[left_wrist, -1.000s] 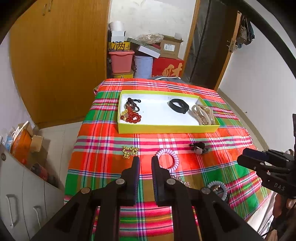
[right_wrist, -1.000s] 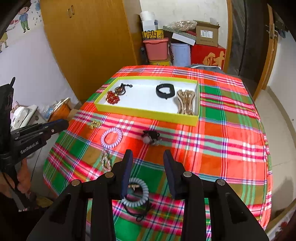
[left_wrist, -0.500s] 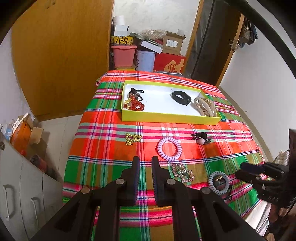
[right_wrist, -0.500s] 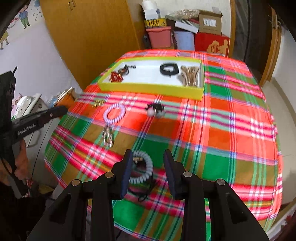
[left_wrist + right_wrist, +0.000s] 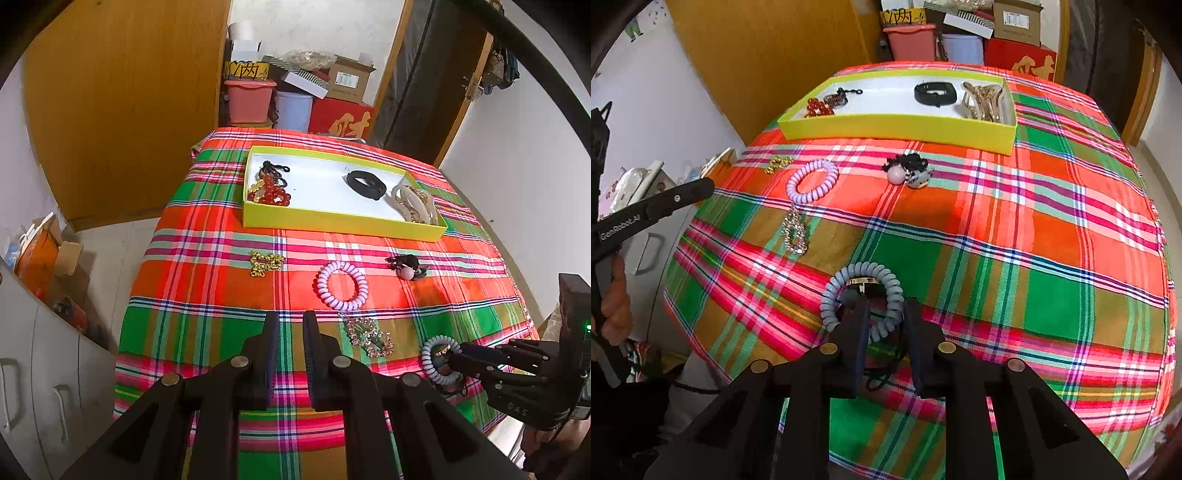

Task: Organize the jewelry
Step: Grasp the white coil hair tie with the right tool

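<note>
1. The grey coil bracelet [image 5: 862, 295] sits at the near edge of the plaid cloth [image 5: 997, 221]; the right gripper [image 5: 884, 314] is closing around its near loop, so the pickup's underway.
2. Next, I'd guess: lift it into the yellow tray [image 5: 897, 127].
3. The left gripper [image 5: 290, 332] idles, fingers narrowly apart, empty; its side reads "GenRobot.AI".

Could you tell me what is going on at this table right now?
A person is sorting jewelry into a yellow tray. The right gripper is closing around a grey-blue coil hair tie near the table's front edge. The left gripper hangs above the plaid cloth, holding nothing.
</note>
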Motion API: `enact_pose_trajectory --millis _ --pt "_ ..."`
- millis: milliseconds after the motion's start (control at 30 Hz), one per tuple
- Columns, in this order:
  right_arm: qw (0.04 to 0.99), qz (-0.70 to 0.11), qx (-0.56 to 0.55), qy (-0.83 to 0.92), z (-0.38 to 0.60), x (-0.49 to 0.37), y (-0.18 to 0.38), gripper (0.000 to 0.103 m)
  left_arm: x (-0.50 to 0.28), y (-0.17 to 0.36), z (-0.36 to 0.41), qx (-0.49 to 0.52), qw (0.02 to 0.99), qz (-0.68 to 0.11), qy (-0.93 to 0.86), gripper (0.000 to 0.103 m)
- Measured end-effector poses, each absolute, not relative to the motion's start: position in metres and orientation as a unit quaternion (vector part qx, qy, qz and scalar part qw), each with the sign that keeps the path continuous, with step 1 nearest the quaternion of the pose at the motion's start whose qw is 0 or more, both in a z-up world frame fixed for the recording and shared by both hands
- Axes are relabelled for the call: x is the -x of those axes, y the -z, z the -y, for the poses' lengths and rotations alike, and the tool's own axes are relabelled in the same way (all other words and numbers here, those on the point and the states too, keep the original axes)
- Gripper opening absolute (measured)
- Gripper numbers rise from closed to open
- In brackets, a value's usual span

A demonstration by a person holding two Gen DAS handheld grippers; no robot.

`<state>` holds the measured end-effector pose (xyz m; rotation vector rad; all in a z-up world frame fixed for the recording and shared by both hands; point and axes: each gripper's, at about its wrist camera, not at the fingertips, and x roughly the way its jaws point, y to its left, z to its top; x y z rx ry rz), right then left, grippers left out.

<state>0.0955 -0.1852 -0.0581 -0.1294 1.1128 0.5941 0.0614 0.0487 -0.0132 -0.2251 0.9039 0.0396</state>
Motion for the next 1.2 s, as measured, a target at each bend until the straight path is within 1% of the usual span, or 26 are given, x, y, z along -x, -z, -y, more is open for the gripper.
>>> enact_pose_trajectory --millis 167,200,267,567,633,667,700,767,1000,1033,1100,1200 --pt "0.804 -0.523 0.065 -0.276 0.183 -0.098 0.060 0.020 -0.063 0.016 -0.048 0.111 0.892 -0.439 -0.014 0.012" --pt "0.805 -0.522 0.066 -0.276 0.183 -0.098 0.059 0.013 -0.064 0.017 -0.047 0.113 0.891 -0.440 -0.012 0.012" --pt "0.807 -0.517 0.063 -0.278 0.184 -0.098 0.056 0.010 -0.066 0.019 -0.045 0.115 0.890 -0.441 -0.008 0.012" --pt "0.820 -0.492 0.045 -0.290 0.190 -0.096 0.034 0.010 -0.072 0.027 -0.031 0.123 0.883 -0.452 0.019 0.013" --pt "0.823 -0.487 0.039 -0.290 0.194 -0.096 0.030 0.010 -0.074 0.031 -0.027 0.127 0.881 -0.456 0.026 0.019" --pt "0.825 -0.485 0.036 -0.289 0.195 -0.097 0.028 0.010 -0.075 0.032 -0.024 0.130 0.880 -0.457 0.031 0.028" --pt "0.826 -0.483 0.034 -0.288 0.197 -0.097 0.026 0.010 -0.077 0.034 -0.022 0.135 0.878 -0.457 0.037 0.033" --pt "0.829 -0.480 0.030 -0.286 0.200 -0.098 0.023 0.010 -0.079 0.037 -0.018 0.142 0.876 -0.459 0.046 0.037" --pt "0.835 -0.475 0.020 -0.277 0.209 -0.103 0.020 0.010 -0.093 0.054 0.004 0.142 0.864 -0.480 0.061 0.038" --pt "0.835 -0.475 0.019 -0.276 0.210 -0.104 0.020 0.010 -0.095 0.056 0.006 0.142 0.862 -0.483 0.061 0.039" --pt "0.836 -0.475 0.017 -0.274 0.213 -0.105 0.021 0.010 -0.099 0.059 0.010 0.145 0.860 -0.486 0.060 0.049" --pt "0.837 -0.476 0.013 -0.270 0.217 -0.107 0.022 0.010 -0.103 0.064 0.016 0.146 0.858 -0.488 0.060 0.051"
